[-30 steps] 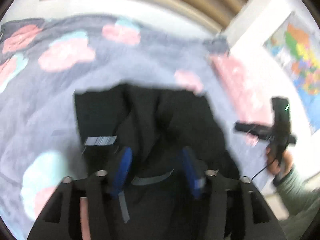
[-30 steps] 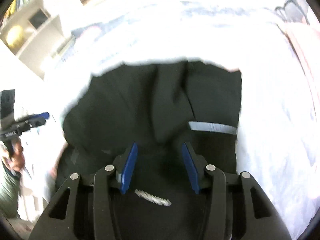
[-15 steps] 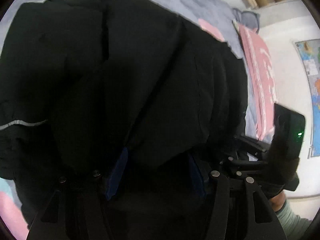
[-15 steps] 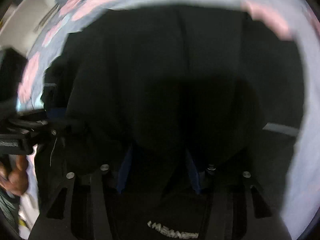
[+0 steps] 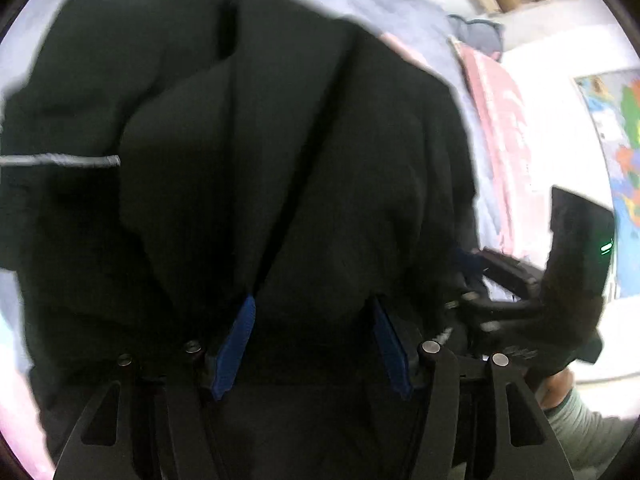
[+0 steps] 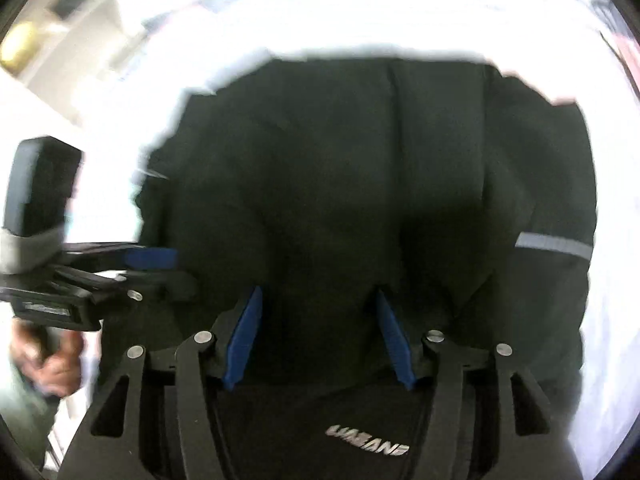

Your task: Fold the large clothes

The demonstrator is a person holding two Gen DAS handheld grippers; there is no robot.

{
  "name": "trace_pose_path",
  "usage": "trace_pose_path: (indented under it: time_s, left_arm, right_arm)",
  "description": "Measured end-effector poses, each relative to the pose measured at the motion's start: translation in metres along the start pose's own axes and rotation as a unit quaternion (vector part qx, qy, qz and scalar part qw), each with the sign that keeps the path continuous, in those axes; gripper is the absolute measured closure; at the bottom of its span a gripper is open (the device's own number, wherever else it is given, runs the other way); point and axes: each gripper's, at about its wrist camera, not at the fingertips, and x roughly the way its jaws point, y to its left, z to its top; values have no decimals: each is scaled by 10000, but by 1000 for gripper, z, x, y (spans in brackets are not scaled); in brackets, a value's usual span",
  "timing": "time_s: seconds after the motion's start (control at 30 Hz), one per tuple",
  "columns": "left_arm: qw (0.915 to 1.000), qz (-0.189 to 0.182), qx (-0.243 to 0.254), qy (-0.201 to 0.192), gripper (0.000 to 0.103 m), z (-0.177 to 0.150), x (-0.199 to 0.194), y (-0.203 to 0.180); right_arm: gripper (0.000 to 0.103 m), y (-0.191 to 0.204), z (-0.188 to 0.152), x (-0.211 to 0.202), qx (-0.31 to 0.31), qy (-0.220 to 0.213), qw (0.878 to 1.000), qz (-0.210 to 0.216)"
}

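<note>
the black jacket point(image 5: 280, 152) lies bunched on the bed point(image 5: 400, 8), right under both grippers. the left gripper point(image 5: 312, 320) still has cloth between its blue pads, but i cannot tell if it pinches. the right gripper point(image 6: 316, 316) has just been opening, with cloth between its pads. the jacket stretches away ahead of both.

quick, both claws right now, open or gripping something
left claw: jaws apart, black jacket bunched at the tips; grip cannot be told
right claw: open, jaws have just been opening, jacket between them, not pinched
</note>
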Motion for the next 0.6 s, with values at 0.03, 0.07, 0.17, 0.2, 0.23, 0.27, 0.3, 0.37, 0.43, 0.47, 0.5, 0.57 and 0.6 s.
trace_pose_path:
  time_s: [0.03,0.07,0.17,0.2,0.23,0.27,0.3,0.37,0.43,0.47,0.5,0.57,0.6]
  left_arm:
    - [10000,32,-23,-26,42,-1,-1,-1]
    - [10000,63,-4,-50,42,-2,-6,-5]
    - [9992,112,212,-305,42,-18,-37,-17]
    - [9990,115,218,-362,42,-24,-46,-18]
    - [9987,111,188,-469,42,-34,-61,-17]
    - [9983,88,149,-553,42,-43,-72,-15]
    - [9978,57,81,-659,42,-54,-86,-11]
    - [9961,118,-130,-862,42,-75,-113,2]
    - [9938,279,-379,-1009,42,-101,-137,13]
    - [9920,384,-581,-1057,42,-115,-150,24]
    - [9908,434,-707,-1065,42,-120,-156,31]
    - [9875,491,-1014,-1099,42,-146,-167,48]
    - [9859,512,-1125,-1130,42,-162,-170,57]
  right_arm:
    - [41,-1,-2,4,4,-4,10000,-10]
    - [41,-1,-3,1,13,-45,10000,-21]
    - [41,-1,-12,-29,256,-149,9995,149]
    - [41,-5,-16,-39,337,-213,9990,219]
    - [41,-7,-19,-49,413,-270,9984,280]
    - [41,-13,-25,-60,515,-340,9974,366]
    - [39,-21,-35,-73,631,-417,9961,446]
    - [37,-37,-55,-93,822,-505,9943,450]
    - [37,-58,-81,-109,1031,-561,9923,393]
    - [37,-66,-93,-114,1143,-545,9912,375]
    - [37,-70,-101,-113,1238,-532,9902,361]
    - [37,-83,-119,-117,1455,-527,9875,289]
    - [37,-91,-131,-122,1588,-538,9855,272]
